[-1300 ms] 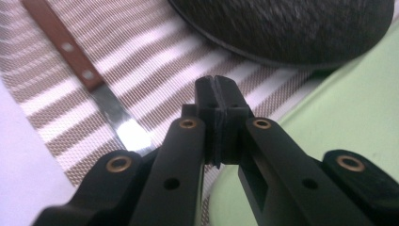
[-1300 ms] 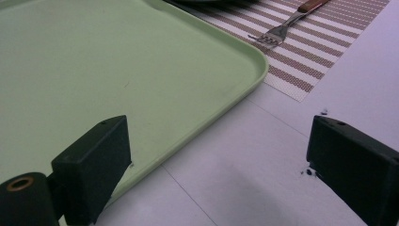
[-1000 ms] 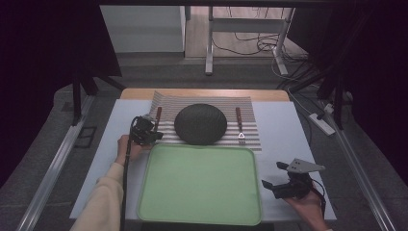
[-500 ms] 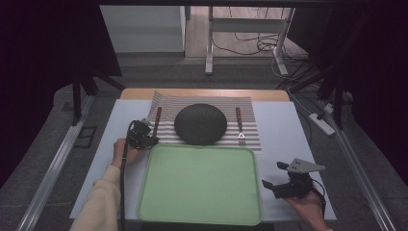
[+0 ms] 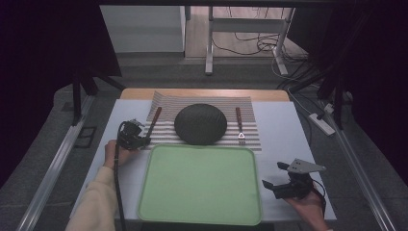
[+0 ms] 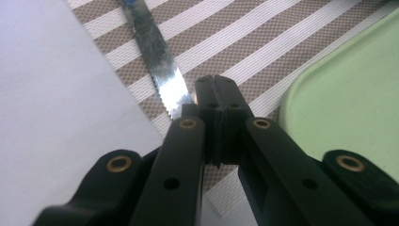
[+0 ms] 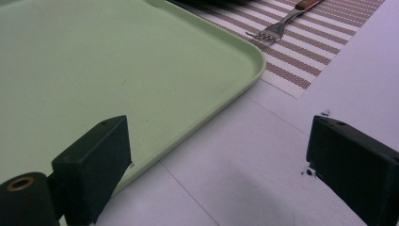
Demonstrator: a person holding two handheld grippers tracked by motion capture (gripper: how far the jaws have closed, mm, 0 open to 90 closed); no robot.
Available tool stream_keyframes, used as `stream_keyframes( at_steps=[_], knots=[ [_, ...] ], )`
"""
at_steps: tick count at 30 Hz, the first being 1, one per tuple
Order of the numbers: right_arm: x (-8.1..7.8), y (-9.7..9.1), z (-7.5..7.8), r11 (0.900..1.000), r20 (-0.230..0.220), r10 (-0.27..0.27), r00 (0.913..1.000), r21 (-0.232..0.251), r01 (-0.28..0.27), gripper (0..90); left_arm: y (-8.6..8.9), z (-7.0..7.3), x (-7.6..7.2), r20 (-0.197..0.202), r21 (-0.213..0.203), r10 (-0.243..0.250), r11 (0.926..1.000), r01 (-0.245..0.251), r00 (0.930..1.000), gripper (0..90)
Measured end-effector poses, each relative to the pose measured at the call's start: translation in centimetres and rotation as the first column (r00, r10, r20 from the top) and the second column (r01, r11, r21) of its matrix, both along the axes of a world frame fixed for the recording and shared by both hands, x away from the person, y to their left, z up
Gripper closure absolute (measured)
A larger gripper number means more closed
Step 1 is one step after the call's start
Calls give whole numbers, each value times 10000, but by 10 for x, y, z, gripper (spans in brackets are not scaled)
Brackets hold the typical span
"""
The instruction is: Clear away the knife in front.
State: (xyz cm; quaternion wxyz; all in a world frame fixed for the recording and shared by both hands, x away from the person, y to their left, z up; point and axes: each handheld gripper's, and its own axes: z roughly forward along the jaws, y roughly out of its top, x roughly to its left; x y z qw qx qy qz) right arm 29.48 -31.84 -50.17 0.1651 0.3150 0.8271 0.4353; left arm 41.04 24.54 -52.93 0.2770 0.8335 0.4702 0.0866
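Knife [image 6: 153,61] tip hidden behind closed left hand-held gripper [image 6: 215,94]; handle cut off.

A dark round plate [image 5: 200,123] sits mid-placemat [image 5: 250,139]. A fork [image 5: 239,126] lies right of it. The green tray [image 5: 200,185] lies nearer on the desk [image 5: 284,125].

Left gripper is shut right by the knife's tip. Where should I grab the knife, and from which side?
Probably the wooden handle, from straight above, jaws across its width. The knife lies flat on the striped placemat, its thin serrated blade offering little to pinch. The left gripper must open first.
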Motion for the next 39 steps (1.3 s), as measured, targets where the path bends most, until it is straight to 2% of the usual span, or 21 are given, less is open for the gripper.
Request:
stream_keyframes(
  at_steps=[15,26,30,33,36,38,39],
  knots=[
    [0,0,-1,10000,-26,-10,10000,7,10,71,19,-1,-4,20,28,349,9994,-349,9994,886],
    [1,1,-1,10000,-39,-6,10000,14,6,71,23,-1,-4,50,156,443,9989,-444,9990,886],
    [1,0,-1,10000,-19,-36,10000,62,36,71,23,4,-5,360,18,563,9984,-564,9978,886],
    [1,0,0,9999,-28,-38,10000,149,38,72,22,12,-2,708,-297,761,9968,-742,9946,886],
    [0,0,0,9997,-10,-38,10000,223,39,72,19,17,1,923,-250,759,9970,-738,9928,886],
    [-1,1,0,9997,30,-22,10000,238,21,72,15,25,12,1160,-126,729,9973,-720,9906,886],
    [-1,1,0,9997,30,-22,10000,238,21,72,15,25,12,1160,-126,729,9973,-720,9906,886]
  ],
)
